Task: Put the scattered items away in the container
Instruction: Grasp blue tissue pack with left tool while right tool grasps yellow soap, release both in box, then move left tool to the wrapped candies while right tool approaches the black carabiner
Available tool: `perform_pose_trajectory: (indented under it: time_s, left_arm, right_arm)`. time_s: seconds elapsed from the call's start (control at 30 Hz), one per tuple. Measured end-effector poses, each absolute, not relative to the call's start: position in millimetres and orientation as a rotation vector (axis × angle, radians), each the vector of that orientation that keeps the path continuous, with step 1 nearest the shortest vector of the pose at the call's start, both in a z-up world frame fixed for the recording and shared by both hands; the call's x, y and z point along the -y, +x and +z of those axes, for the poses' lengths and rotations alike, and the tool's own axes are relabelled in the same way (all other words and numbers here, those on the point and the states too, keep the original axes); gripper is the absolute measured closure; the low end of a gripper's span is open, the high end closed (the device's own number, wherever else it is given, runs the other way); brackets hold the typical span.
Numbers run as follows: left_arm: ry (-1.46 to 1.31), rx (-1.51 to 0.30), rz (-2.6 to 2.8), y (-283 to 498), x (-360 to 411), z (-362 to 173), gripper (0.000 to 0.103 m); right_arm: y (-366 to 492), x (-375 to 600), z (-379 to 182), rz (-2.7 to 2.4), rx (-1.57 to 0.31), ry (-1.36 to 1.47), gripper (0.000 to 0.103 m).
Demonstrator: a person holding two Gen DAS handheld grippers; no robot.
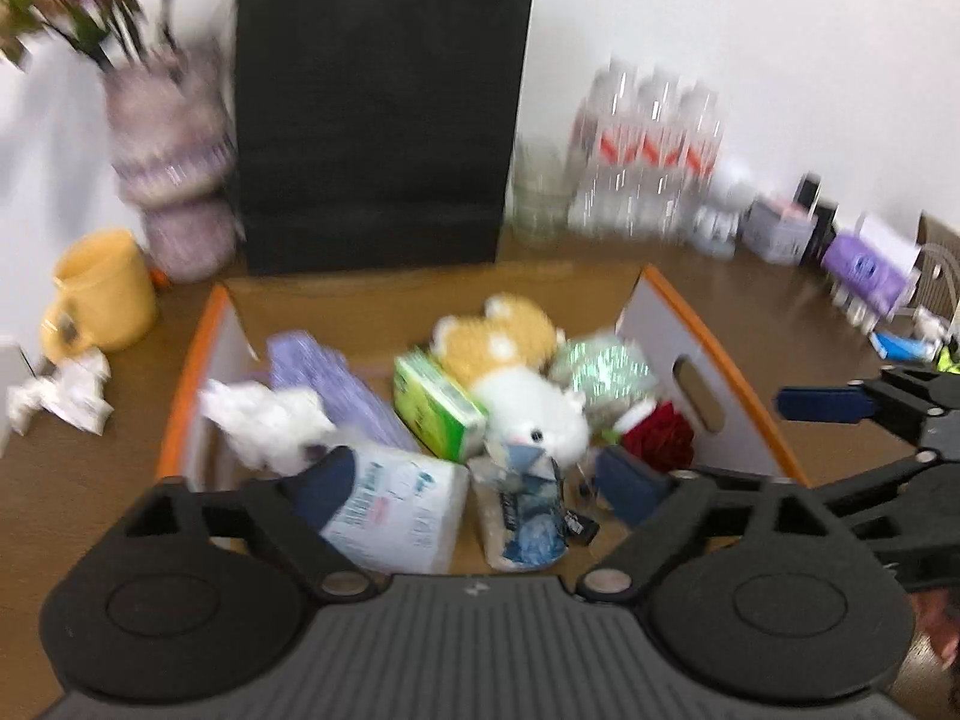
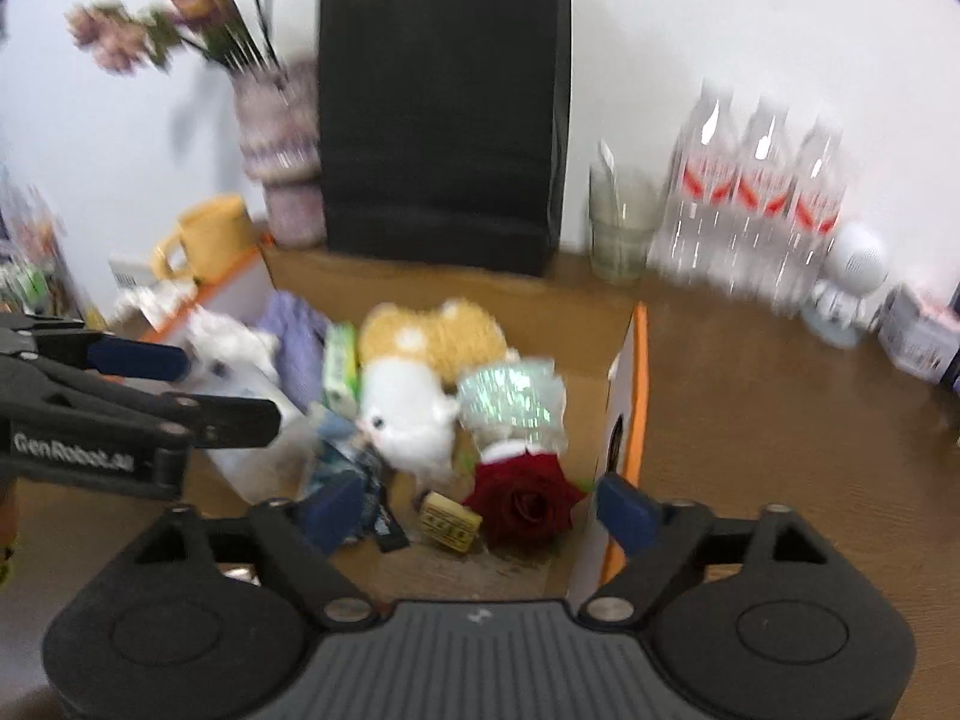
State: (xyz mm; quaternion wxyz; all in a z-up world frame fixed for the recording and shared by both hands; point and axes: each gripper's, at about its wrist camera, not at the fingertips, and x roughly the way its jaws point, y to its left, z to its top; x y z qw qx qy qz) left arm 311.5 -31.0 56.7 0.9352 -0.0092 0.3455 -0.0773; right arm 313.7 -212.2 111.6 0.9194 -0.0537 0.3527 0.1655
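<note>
Most items already lie in the box (image 1: 690,324) mid-counter: plush toys (image 1: 534,414), tissue pack (image 1: 402,516), rose (image 2: 528,501). Crumpled paper (image 1: 60,396) remains near the counter's left edge. Left gripper (image 1: 480,480) and right gripper (image 2: 480,510) hover spread, empty.

Box (image 1: 711,324): cardboard, matt white walls, orange edging. Table (image 2: 750,420): wood-look brown, smooth. Plush cat (image 2: 408,414): white fluffy cloth. Plush dog (image 1: 498,339): tan pile cloth. Rose (image 2: 525,504): dark red, velvety. Wrap (image 2: 513,399): iridescent glossy film. Tissue pack (image 1: 396,516): soft glossy plastic. Green carton (image 1: 435,405): printed paper. Bag (image 2: 441,114): matt black paper. Bottles (image 2: 756,192): clear glossy plastic. Mug (image 1: 99,297): yellow, smooth. Grippers (image 1: 474,483) (image 2: 480,513): matt black plastic, blue pads, metal rivets.
</note>
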Motion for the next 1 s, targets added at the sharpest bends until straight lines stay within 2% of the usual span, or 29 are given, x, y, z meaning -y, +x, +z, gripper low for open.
perform_pose_trajectory:
  time_s: [0.03, 0.1, 0.27, 0.5, 0.87, 1.0]
  left_arm:
    - [-0.016, -0.656, -0.149, 297, 27, 60, 0.001]
    - [-0.009, -0.554, -0.138, 266, 21, 63, 0.0]
    - [-0.021, -0.478, -0.12, 202, 9, 41, 0.0]
    - [-0.077, -0.532, -0.048, 156, 4, -4, 0.0]
    - [0.015, -0.574, -0.115, 171, 21, -20, 0.0]
    - [0.125, -0.598, -0.151, 197, 37, -26, 0.003]
  right_arm:
    - [300, 215, 117, 0.35, -0.682, -0.109, 0.006]
    - [274, 219, 121, 0.353, -0.602, -0.112, 0.0]
    - [209, 225, 108, 0.358, -0.491, -0.127, 0.0]
    - [162, 230, 64, 0.329, -0.55, -0.061, 0.0]
    - [171, 238, 40, 0.29, -0.631, -0.039, 0.0]
    - [196, 234, 38, 0.274, -0.643, -0.078, 0.015]
